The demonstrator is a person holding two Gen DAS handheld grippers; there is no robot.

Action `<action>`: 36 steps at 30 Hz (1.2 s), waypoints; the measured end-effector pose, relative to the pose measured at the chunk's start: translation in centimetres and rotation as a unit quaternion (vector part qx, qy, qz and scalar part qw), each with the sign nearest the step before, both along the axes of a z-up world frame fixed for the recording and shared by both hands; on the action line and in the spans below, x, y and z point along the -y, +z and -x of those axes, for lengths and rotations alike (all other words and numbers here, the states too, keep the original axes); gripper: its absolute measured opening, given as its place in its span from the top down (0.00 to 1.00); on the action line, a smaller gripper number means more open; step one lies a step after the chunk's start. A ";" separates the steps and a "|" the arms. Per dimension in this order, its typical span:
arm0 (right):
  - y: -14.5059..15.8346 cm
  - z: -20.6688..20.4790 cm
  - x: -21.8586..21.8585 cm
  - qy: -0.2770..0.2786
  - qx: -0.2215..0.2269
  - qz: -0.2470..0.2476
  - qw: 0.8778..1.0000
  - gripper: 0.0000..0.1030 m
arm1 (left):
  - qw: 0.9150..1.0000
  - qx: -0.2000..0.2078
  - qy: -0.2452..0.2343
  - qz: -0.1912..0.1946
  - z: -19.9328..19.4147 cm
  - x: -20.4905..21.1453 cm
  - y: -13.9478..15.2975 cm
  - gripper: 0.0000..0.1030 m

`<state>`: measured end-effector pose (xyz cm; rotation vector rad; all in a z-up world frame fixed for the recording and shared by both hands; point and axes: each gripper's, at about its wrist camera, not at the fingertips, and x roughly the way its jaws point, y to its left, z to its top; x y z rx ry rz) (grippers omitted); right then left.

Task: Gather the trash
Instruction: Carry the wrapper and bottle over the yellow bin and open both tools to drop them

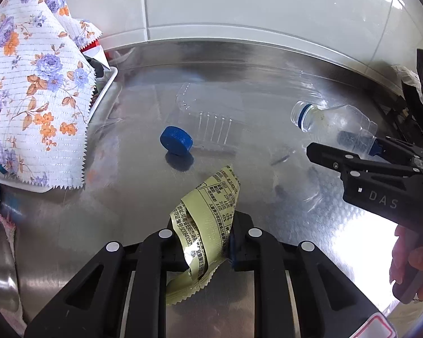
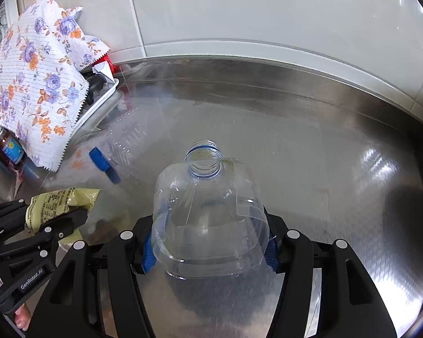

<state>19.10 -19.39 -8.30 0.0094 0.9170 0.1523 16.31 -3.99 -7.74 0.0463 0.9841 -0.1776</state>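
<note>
Left wrist view: the left gripper (image 1: 204,242) reaches forward low over the steel table (image 1: 268,186), jaws closed on a crumpled yellow-green wrapper (image 1: 208,225). Ahead lie a blue cap (image 1: 176,140) and a clear plastic tray (image 1: 206,121) — the right gripper (image 1: 349,152) comes in from the right, a clear bottle (image 1: 332,124) in its jaws.

Right wrist view: the right gripper (image 2: 208,246) points ahead, jaws pinching the bottle (image 2: 208,211), its open neck pointing away. At left, the left gripper (image 2: 49,215) holds the wrapper (image 2: 56,204).
</note>
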 end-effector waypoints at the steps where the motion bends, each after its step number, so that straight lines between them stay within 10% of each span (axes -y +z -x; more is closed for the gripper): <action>1: 0.1 0.4 -0.1 -0.001 0.001 0.000 1.000 0.41 | 1.000 0.001 -0.002 0.001 0.1 -0.1 0.1 0.82; 36: 5.9 29.6 -6.8 -0.077 0.055 -0.008 0.995 0.41 | 0.992 0.041 -0.117 -0.010 24.4 -4.2 4.7 0.82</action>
